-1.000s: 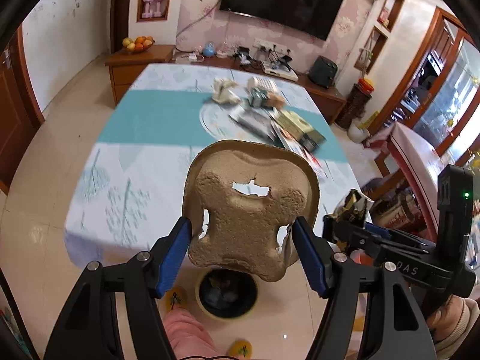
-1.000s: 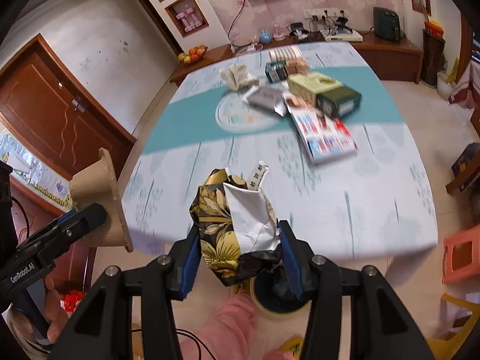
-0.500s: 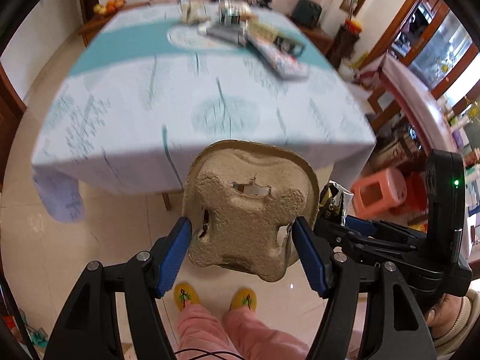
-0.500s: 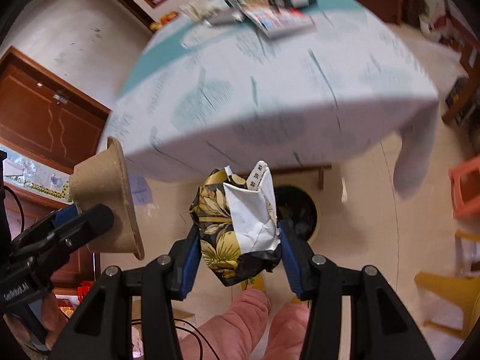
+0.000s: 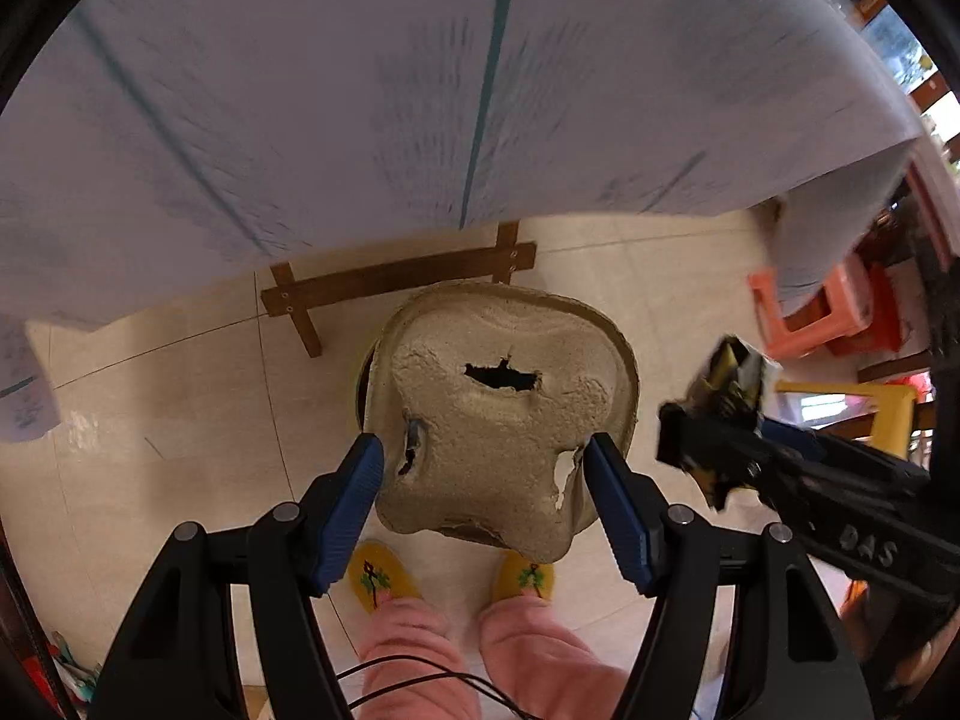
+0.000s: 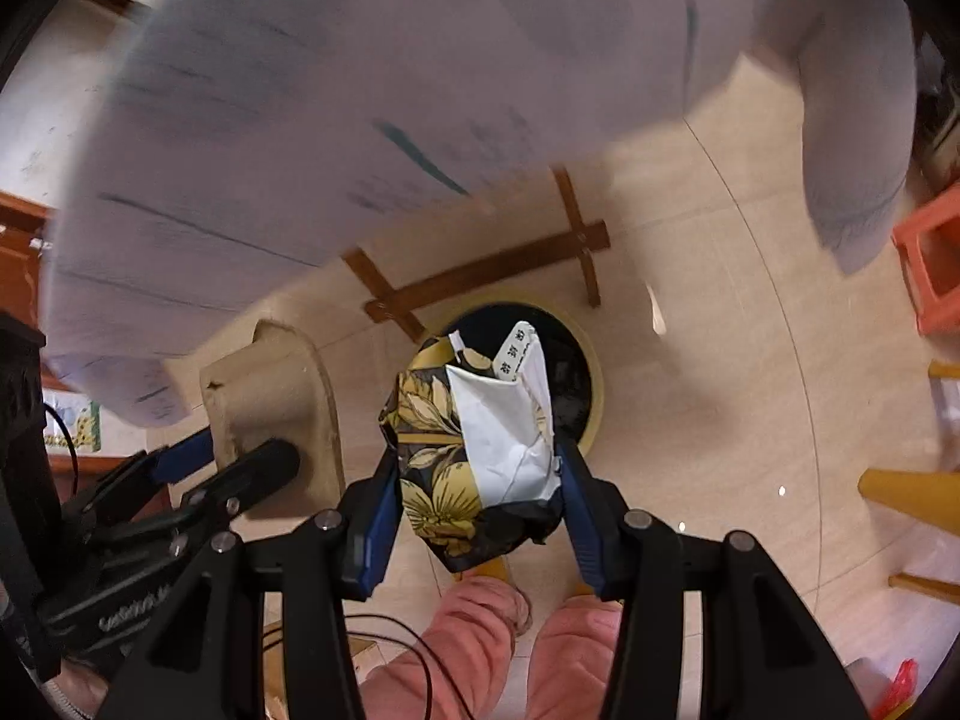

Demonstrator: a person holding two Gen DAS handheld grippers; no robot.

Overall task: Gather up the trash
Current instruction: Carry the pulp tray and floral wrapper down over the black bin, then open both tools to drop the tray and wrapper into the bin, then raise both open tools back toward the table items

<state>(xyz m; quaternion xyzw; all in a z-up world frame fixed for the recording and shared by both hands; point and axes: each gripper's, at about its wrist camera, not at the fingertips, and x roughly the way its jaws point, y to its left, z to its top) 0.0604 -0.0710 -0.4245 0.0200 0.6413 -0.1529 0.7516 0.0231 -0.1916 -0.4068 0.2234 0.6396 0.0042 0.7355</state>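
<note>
My left gripper is shut on a torn brown pulp cup carrier, its blue pads pressing both sides. It hangs low over the floor and hides most of the bin behind it. My right gripper is shut on a crumpled black-and-gold floral wrapper with a white inside. Straight beyond that wrapper stands a round yellow-rimmed trash bin with a dark inside. The carrier and left gripper show at the left of the right wrist view; the wrapper shows at the right of the left wrist view.
The table's pale cloth overhangs close above, with a wooden crossbar under it beside the bin. The person's pink trouser legs and yellow slippers stand below. An orange stool and a yellow chair are to the right.
Both grippers have dropped from above the tabletop to below its edge, tilting down toward the floor. The bin now sits right beyond the held trash. Both grips are unchanged.
</note>
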